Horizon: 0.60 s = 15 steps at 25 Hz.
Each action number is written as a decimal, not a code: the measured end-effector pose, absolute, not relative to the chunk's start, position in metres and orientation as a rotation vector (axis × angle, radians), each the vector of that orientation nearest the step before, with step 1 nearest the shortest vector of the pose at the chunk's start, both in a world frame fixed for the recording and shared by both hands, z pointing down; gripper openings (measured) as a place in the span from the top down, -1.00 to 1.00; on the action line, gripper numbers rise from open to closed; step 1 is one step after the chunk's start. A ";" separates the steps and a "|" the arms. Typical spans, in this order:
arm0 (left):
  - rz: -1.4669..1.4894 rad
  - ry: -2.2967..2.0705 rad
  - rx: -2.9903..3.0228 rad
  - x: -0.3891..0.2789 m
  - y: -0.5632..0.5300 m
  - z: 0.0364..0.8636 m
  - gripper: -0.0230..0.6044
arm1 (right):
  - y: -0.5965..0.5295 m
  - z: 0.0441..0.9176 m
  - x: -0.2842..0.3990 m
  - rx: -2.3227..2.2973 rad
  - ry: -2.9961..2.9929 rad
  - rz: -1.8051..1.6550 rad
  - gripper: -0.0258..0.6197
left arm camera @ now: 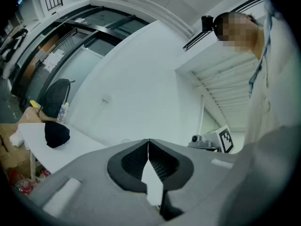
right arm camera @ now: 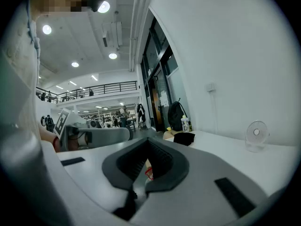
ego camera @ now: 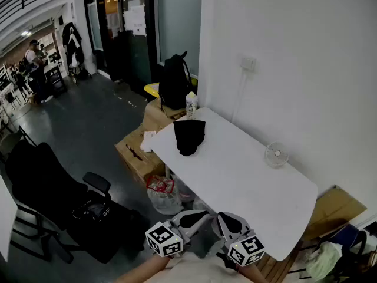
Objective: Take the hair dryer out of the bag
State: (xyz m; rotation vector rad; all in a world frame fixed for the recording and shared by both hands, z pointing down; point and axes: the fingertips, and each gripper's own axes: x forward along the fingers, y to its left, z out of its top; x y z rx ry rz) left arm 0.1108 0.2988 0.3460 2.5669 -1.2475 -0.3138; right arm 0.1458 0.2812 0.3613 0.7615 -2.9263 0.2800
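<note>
Head view: soft black fabric bag (ego camera: 189, 135) is lying at the far end of white rectangular table (ego camera: 247, 187), narrower end pointing toward its left edge; hair dryer hidden. Left gripper (ego camera: 200, 217) and right gripper (ego camera: 230, 220) are hovering closed, empty, well apart from it.

Limp black bag (ego camera: 189, 136) on table (ego camera: 235, 181), far end

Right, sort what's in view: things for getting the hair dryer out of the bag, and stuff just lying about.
Job: black bag on the white table; left gripper, right gripper, both shut, empty.
Lying about: small fan, bottle, backpack, cardboard boxes, office chair.
</note>
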 end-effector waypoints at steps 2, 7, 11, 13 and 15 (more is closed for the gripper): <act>-0.321 -1.246 2.567 0.106 0.298 0.345 0.89 | 0.279 0.363 0.143 0.772 -2.921 0.293 0.88; -0.331 -1.249 2.554 0.096 0.297 0.347 0.89 | 0.277 0.367 0.135 0.774 -2.912 0.311 0.88; -0.341 -1.250 2.545 0.091 0.296 0.346 0.89 | 0.275 0.366 0.129 0.765 -2.912 0.308 0.88; -0.344 -1.252 2.539 0.088 0.296 0.347 0.89 | 0.275 0.366 0.126 0.759 -2.910 0.310 0.88; -0.345 -1.254 2.533 0.084 0.294 0.349 0.89 | 0.274 0.367 0.122 0.748 -2.911 0.307 0.88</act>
